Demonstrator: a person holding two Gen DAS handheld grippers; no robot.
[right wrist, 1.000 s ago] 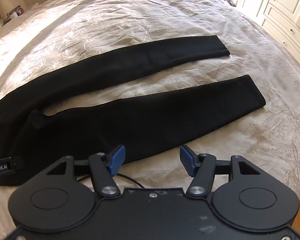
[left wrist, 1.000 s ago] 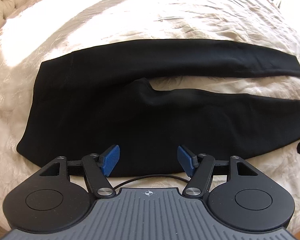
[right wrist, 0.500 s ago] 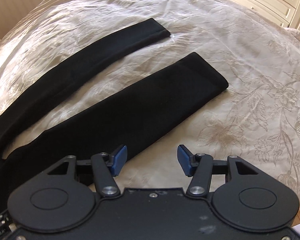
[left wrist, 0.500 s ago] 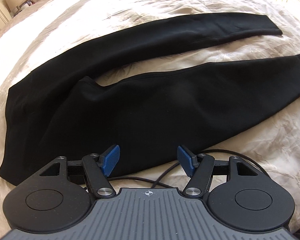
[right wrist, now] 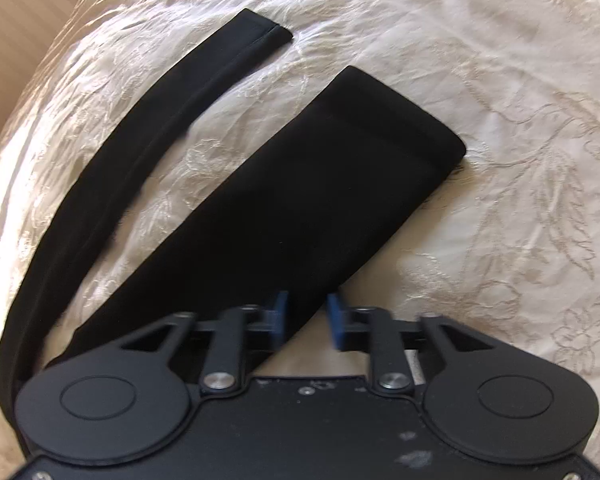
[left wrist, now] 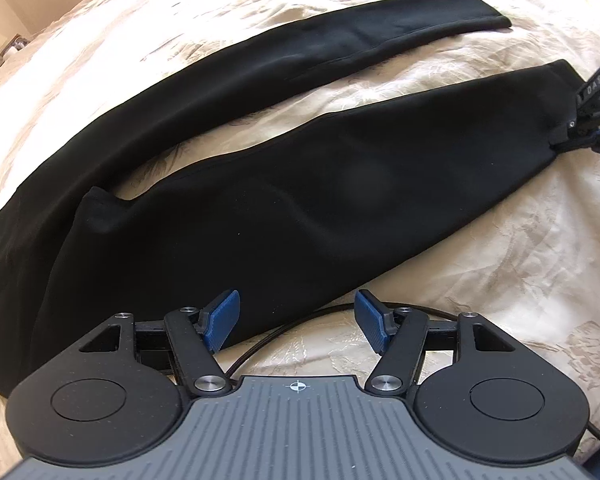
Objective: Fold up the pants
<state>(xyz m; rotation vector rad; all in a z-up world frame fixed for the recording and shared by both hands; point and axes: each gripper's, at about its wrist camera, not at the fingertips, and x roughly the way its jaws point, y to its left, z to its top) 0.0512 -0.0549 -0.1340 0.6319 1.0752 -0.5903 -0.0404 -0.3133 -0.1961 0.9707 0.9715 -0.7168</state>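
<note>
Black pants (left wrist: 300, 208) lie flat on the bed with both legs spread apart, waist at the left. My left gripper (left wrist: 296, 318) is open and empty, just above the near edge of the near leg at the thigh. My right gripper (right wrist: 304, 318) has its jaws partly closed, a narrow gap left, over the near edge of the near leg (right wrist: 300, 200) close to the cuff (right wrist: 400, 120). It also shows in the left wrist view (left wrist: 592, 120) at the cuff end. The far leg (right wrist: 160, 120) lies beyond.
A cream bedspread (right wrist: 500, 240) with a flower pattern covers the bed (left wrist: 100, 60). A black cable (left wrist: 300, 320) runs under my left gripper. A wall shows at the far left (right wrist: 12, 0).
Both grippers moved right along the near leg and came closer to it. My right gripper narrowed its jaws at the leg's edge near the cuff.
</note>
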